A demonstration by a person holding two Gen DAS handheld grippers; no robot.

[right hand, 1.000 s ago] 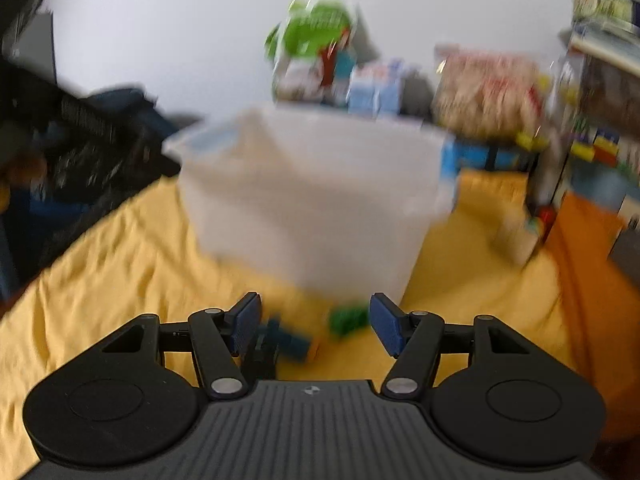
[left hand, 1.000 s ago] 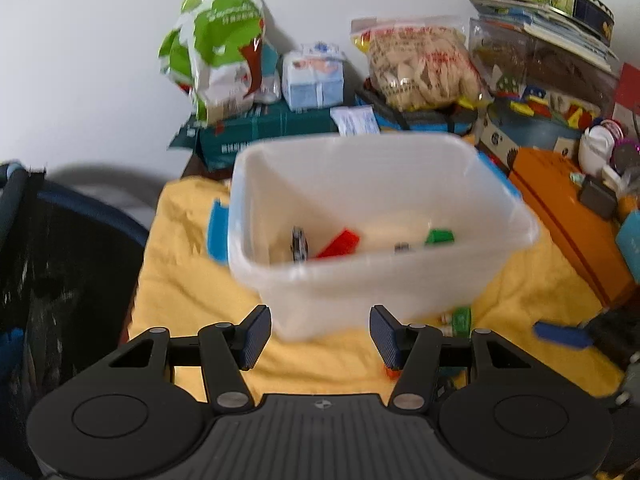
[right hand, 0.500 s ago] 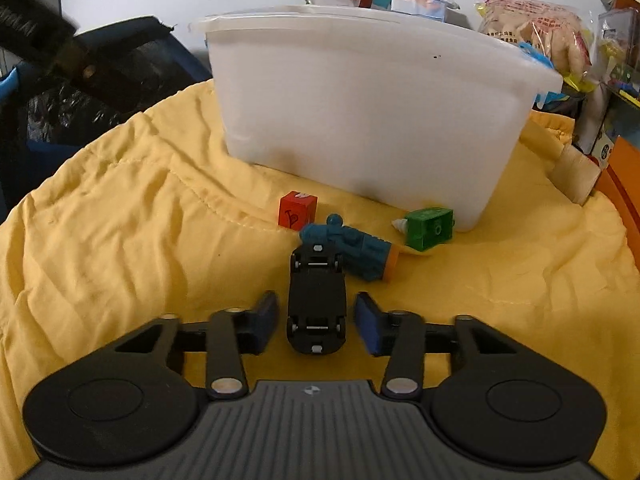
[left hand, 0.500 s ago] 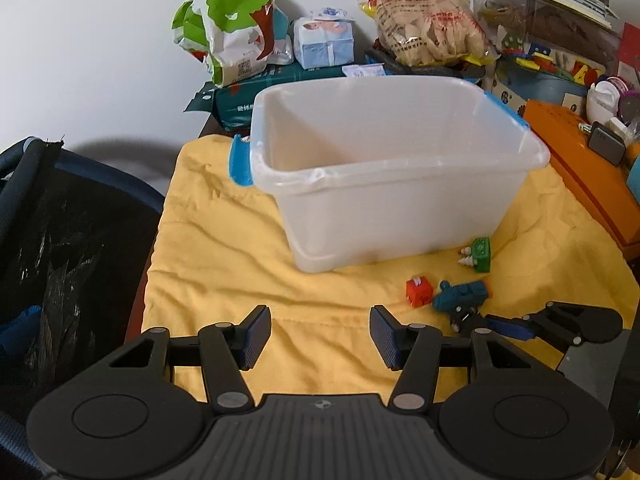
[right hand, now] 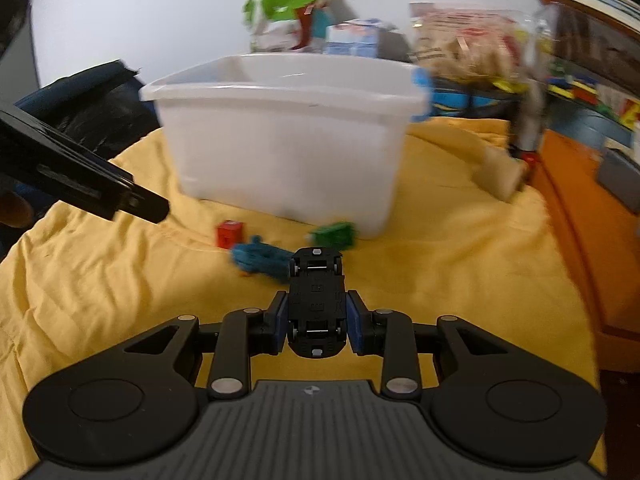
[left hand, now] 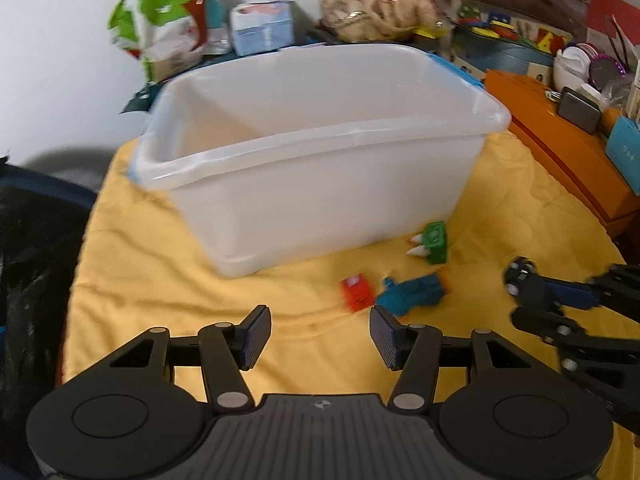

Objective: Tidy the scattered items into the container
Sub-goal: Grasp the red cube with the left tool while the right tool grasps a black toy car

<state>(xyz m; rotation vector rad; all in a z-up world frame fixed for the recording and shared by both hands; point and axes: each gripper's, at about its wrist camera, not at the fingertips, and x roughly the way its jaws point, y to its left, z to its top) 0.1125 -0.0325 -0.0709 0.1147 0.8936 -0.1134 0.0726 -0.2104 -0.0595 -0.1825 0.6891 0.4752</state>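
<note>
A translucent white container (left hand: 320, 136) stands on the yellow cloth (left hand: 160, 280). In front of it lie a red block (left hand: 357, 291), a teal toy (left hand: 412, 294) and a green block (left hand: 434, 242). My left gripper (left hand: 320, 336) hovers open just short of the red block, with nothing between its fingers. My right gripper (right hand: 317, 312) holds a black toy car (right hand: 316, 300) upside down, wheels up; its jaws are still closing and the pads press on the car's sides. The car hangs just above the cloth, right of the teal toy (right hand: 260, 258). The container's floor is hidden.
An orange box (left hand: 560, 152) borders the cloth on the right. Behind the container are a green snack bag (left hand: 164, 20), a clear bag (left hand: 372, 4) and shelves of clutter. A dark bag (left hand: 32, 260) sits at the left edge. My left gripper's arm (right hand: 80, 184) crosses the right wrist view.
The right jaws closed on the black car, which had lain loose on the cloth, and carried it rightward. My left gripper came down towards the red block, staying open.
</note>
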